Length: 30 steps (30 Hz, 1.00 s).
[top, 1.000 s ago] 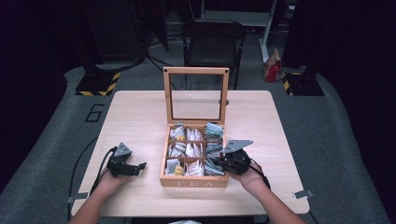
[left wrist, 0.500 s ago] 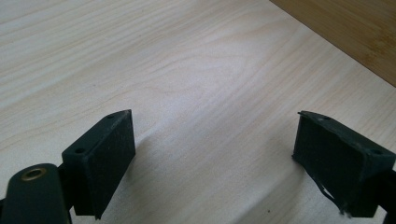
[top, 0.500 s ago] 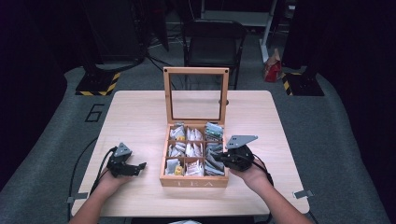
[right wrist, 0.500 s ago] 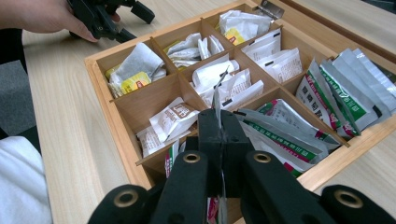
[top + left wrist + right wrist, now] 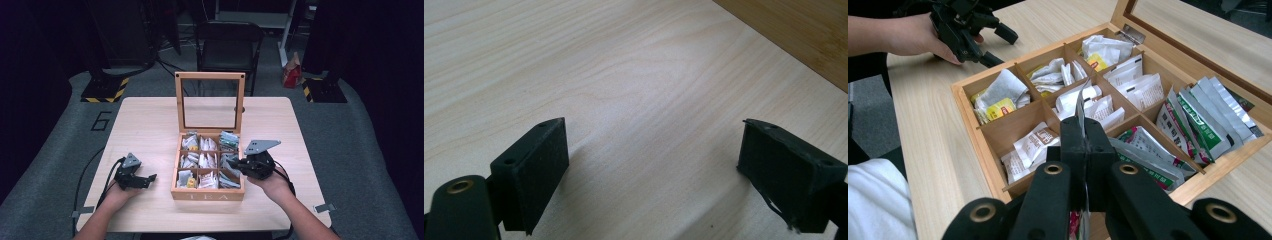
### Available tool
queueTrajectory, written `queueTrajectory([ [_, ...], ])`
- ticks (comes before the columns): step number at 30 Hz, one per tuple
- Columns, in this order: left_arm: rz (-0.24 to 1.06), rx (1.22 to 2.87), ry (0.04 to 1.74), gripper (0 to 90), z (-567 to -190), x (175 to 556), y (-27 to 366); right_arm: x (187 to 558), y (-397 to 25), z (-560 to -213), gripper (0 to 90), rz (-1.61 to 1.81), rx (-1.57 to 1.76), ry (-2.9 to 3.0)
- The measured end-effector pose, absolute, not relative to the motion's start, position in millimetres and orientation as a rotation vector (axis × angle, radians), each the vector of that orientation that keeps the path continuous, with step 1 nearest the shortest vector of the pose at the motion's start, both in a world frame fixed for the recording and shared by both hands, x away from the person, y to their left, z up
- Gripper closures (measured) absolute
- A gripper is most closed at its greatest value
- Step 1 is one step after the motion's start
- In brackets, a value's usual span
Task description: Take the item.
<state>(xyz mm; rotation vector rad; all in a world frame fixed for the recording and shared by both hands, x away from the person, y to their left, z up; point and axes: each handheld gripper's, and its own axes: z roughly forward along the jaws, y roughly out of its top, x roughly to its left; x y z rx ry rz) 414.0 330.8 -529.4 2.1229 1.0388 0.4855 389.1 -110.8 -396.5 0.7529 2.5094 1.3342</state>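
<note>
- The right gripper (image 5: 1083,145) is clamped on a thin foil tea packet (image 5: 1081,107), which stands edge-on between its jaws; against a second ago it sits a little higher and farther right over the box's near right corner, so I judge the packet is being lifted out, not put in.
- The left gripper (image 5: 651,165) has not shifted: its jaws are wide apart with nothing between them, low over the bench (image 5: 150,125), left of the box.
- The tea box (image 5: 207,195) is pale wood, square, split into nine compartments by thin slats (the word TEA is on its front wall).
- Its lid (image 5: 210,75) stands upright, a wooden frame round a clear pane.
- The compartments hold paper sachets, white and crumpled, and glossy green-and-silver foil packets (image 5: 1205,120).
</note>
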Motion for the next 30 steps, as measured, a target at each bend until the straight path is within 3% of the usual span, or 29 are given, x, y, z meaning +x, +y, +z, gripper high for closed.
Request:
queueTrajectory([
  [30,0.483,2.121,1.041,12.2,-529,414,331,393,-128,-364,89.9,1.371,0.768,2.434],
])
